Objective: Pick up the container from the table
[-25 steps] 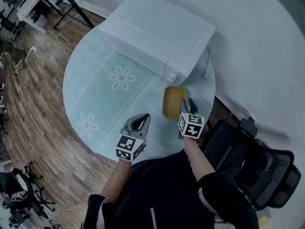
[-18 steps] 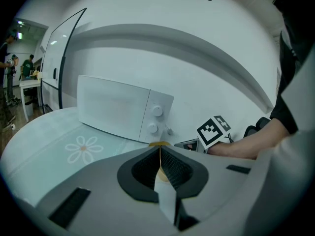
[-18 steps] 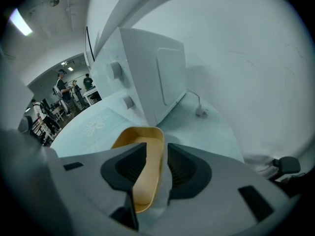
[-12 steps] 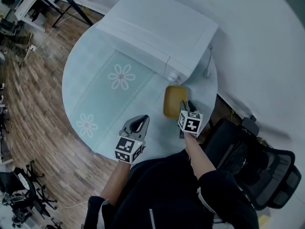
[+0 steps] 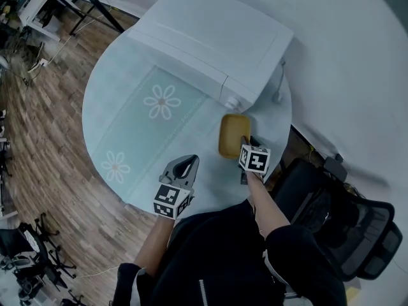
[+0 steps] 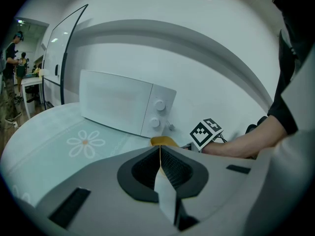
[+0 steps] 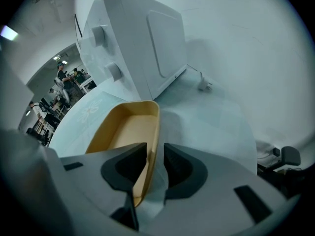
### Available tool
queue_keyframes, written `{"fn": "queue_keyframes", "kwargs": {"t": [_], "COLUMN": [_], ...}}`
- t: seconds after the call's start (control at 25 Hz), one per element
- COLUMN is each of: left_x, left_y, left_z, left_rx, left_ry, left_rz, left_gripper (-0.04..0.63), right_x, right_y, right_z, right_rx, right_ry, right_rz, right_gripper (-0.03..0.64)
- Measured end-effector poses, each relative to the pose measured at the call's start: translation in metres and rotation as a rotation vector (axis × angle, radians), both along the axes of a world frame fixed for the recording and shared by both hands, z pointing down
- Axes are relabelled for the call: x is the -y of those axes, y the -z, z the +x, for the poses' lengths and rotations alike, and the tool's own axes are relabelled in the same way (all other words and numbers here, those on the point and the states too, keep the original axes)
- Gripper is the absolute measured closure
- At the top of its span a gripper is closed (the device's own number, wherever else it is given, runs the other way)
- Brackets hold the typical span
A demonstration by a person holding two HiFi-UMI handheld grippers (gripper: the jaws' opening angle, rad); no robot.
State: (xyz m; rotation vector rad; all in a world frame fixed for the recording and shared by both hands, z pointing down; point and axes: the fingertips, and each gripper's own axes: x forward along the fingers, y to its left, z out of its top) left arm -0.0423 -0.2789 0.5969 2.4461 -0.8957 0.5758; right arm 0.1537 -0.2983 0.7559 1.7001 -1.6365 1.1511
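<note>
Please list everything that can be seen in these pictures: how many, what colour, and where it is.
table: one, round, pale blue-green cloth, in the middle.
flowers: two, white, printed on the cloth.
microwave: one, white, at the table's far side.
container: one, yellow, empty, on the table in front of the microwave.
plug: one, pale, on the table right of the microwave.
chair: one, black, right of the person.
floor: brown wood, left of the table.
people: several, far off in the room.
left gripper: one, grey, jaws together, empty, over the table's near edge.
right gripper: one, grey, jaws apart on either side of one container wall.
arms: two, dark sleeves, behind the grippers.
</note>
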Motion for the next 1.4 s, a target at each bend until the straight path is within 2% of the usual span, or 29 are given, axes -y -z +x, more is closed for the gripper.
{"fn": "queue_keyframes", "kwargs": {"t": [0.36,0.6,1.4], "left_x": [-0.004,-0.007,-0.022], "left_y": [-0.003,-0.001,0.012], "left_z": [-0.002,-0.002,-0.013], "left_rx": [0.003,0.001,-0.026], "left_ry": [0.009,0.012,0.041], "left_rz": [-0.007,-0.002,0.044], "left_gripper": [0.578,0.578,0.578], "right_x": [-0.002,-0.004,-0.023], "right_y": [-0.006,-0.002,0.058], "right_z": [-0.006,-0.005,-0.042], "right_rx": [0.022,0.016,0.023], "right_ry": [0.016,0.031,0.167], "right_rz": [-0.03,-0.031,0.065], "right_gripper": [0.563,0.586,0.591]}}
